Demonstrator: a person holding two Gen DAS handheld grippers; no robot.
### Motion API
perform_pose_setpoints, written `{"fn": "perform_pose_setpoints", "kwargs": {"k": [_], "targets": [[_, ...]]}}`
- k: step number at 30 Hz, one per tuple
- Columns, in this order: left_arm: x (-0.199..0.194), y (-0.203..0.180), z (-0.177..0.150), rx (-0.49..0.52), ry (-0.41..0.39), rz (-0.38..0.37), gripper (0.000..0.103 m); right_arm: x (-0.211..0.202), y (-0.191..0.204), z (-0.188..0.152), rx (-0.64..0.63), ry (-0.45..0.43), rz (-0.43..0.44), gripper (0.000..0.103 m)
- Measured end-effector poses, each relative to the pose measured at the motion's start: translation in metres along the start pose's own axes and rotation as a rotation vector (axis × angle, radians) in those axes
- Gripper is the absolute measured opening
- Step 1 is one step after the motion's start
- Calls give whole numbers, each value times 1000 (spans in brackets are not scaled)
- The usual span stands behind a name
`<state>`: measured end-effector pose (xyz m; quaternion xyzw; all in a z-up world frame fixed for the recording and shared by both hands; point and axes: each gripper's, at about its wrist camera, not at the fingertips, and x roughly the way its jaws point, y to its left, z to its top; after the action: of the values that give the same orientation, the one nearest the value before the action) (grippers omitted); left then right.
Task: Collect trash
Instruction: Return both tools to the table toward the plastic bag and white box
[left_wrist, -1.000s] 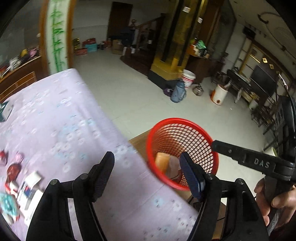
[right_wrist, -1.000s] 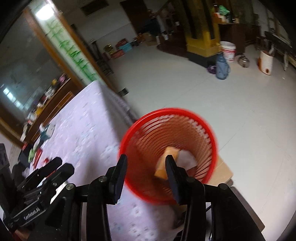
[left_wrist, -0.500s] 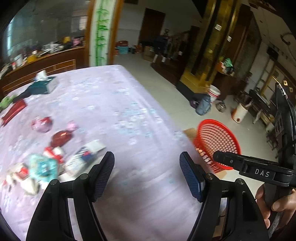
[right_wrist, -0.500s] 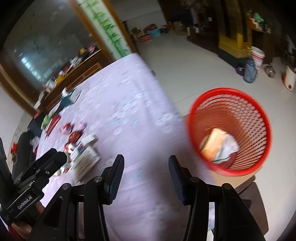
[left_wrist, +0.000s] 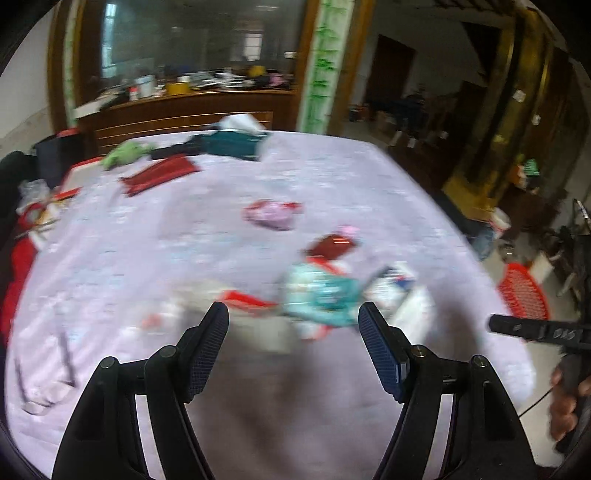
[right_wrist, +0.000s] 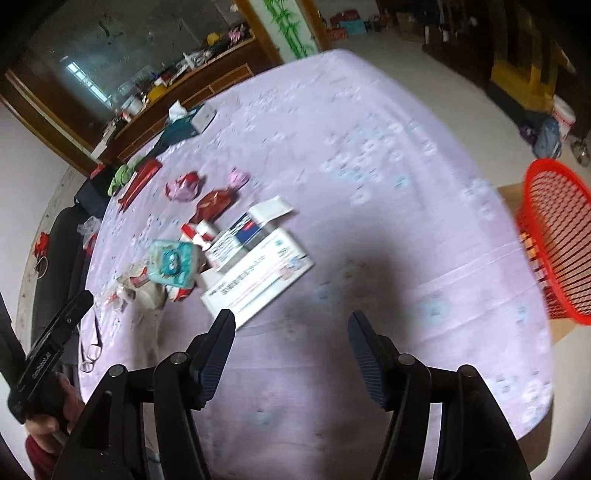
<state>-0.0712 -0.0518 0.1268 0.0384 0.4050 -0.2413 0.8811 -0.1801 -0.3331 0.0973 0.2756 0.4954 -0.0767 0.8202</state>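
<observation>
Both tongs – left gripper (left_wrist: 293, 325) & right gripper (right_wrist: 291, 341) – gape empty near the white box (right_wrist: 258, 275); a rushed grab risks scattering wrappers beside it, away from the red basket (right_wrist: 557, 236).

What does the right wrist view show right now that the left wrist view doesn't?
Only the right wrist view: the large white flat box shown sharply, and the red basket's mesh wall beside the table. Only the left wrist view: the right gripper's side. Both share the lilac tablecloth, the teal packet, the tissue box, and open, empty fingers.
</observation>
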Motion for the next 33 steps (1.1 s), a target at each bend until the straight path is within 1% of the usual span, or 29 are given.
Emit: {"fn": "perform_pose_setpoints", "kwargs": {"k": [3, 4, 7, 9, 11, 13, 15, 17, 18, 20, 21, 23, 25, 29, 31, 33], "targets": [[6, 43, -3, 12, 8, 52, 72, 18, 12, 1, 24, 40, 4, 70], [12, 56, -3, 18, 27, 63, 72, 22, 16, 1, 35, 46, 10, 70], [33, 83, -1, 52, 73, 90, 72, 24, 26, 1, 35, 32, -2, 70], [51, 92, 0, 81, 112, 67, 72, 24, 31, 0, 33, 18, -17, 70], [65, 99, 0, 89, 127, 77, 72, 25, 30, 0, 51, 16, -28, 70], [81, 101, 0, 98, 161, 44, 71, 27, 30, 0, 69, 15, -36, 70], [94, 102, -2, 116, 175, 42, 71, 26, 28, -1, 87, 15, -47, 70], [102, 101, -3, 134, 184, 30, 69, 28, 27, 0, 106, 18, -53, 70], [107, 101, -3, 140, 186, 29, 62, 30, 26, 0, 116, 20, -55, 70], [116, 103, -4, 137, 197, 25, 41, 32, 27, 2, 142, 24, -45, 70], [119, 105, -5, 122, 199, 26, 35, 34, 28, 3, 151, 25, -40, 70], [119, 107, -4, 97, 184, 20, 34, 39, 30, 7, 171, 28, -30, 72], [111, 106, -4, 88, 148, 38, 33, 47, 33, 13, 201, 33, -30, 80], [89, 110, -6, 71, 99, 51, 33, 67, 35, 20, 238, 65, -51, 80], [71, 110, -7, 69, 67, 59, 33, 80, 35, 23, 258, 83, -87, 80], [58, 111, -7, 56, 47, 52, 33, 88, 35, 26, 276, 89, -105, 80]]}}
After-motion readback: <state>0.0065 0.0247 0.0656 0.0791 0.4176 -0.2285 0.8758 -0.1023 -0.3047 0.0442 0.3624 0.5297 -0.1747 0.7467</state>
